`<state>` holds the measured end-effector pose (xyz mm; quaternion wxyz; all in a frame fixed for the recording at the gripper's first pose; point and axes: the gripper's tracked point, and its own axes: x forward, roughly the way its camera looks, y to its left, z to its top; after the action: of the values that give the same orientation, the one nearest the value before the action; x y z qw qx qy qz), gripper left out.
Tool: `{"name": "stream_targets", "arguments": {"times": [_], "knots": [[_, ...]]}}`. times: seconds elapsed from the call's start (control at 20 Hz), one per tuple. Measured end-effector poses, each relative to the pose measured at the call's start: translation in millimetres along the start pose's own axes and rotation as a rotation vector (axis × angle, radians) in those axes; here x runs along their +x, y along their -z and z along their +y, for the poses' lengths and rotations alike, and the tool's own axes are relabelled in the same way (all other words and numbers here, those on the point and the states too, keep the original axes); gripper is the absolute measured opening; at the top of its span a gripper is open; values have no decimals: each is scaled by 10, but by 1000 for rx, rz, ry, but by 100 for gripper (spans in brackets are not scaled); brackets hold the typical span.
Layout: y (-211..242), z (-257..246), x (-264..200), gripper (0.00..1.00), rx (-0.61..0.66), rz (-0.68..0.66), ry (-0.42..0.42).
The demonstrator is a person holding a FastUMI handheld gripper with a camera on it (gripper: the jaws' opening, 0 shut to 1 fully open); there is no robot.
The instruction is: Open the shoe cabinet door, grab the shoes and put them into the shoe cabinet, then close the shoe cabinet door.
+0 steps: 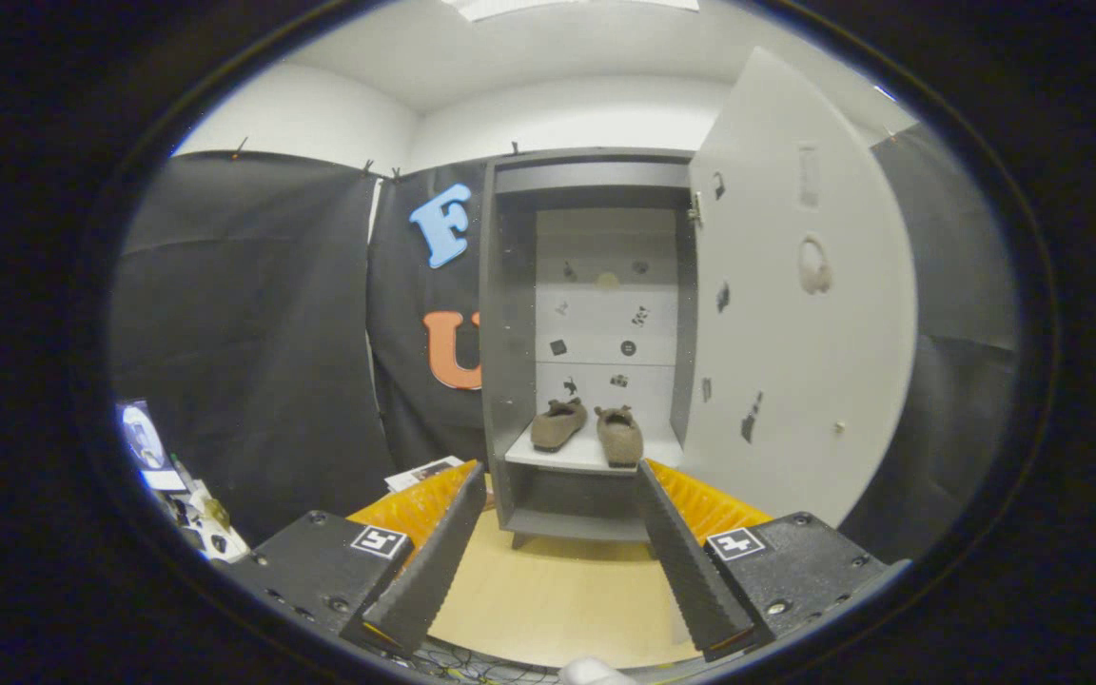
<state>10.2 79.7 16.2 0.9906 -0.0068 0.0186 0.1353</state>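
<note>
Hovering wide and empty, the tool [562, 518] faces the brown felt slippers [588, 431] shelved in the grey cabinet [510, 333]; best reach right, swinging the white door [795, 314] shut smoothly.

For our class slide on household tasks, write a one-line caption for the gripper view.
Open gripper faces the shoe cabinet, door swung open, both brown shoes on its shelf.

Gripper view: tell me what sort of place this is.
Likely a staged test booth, not a home: black cloth walls, a lone shoe cabinet with its door open, shoes shelved. The gripper is open, empty.
</note>
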Motion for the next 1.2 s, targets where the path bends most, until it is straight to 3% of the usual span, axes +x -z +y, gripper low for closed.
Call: {"name": "stream_targets", "arguments": {"times": [0.3, 0.55, 0.9, 1.2], "knots": [[-19, -1007, -555, 99, 58, -41, 161], [-25, -1835, -669, 99, 36, -39, 244], [6, -2483, -240, 99, 97, -13, 135], [39, -2421, 48, 98, 99, -7, -51]]}}
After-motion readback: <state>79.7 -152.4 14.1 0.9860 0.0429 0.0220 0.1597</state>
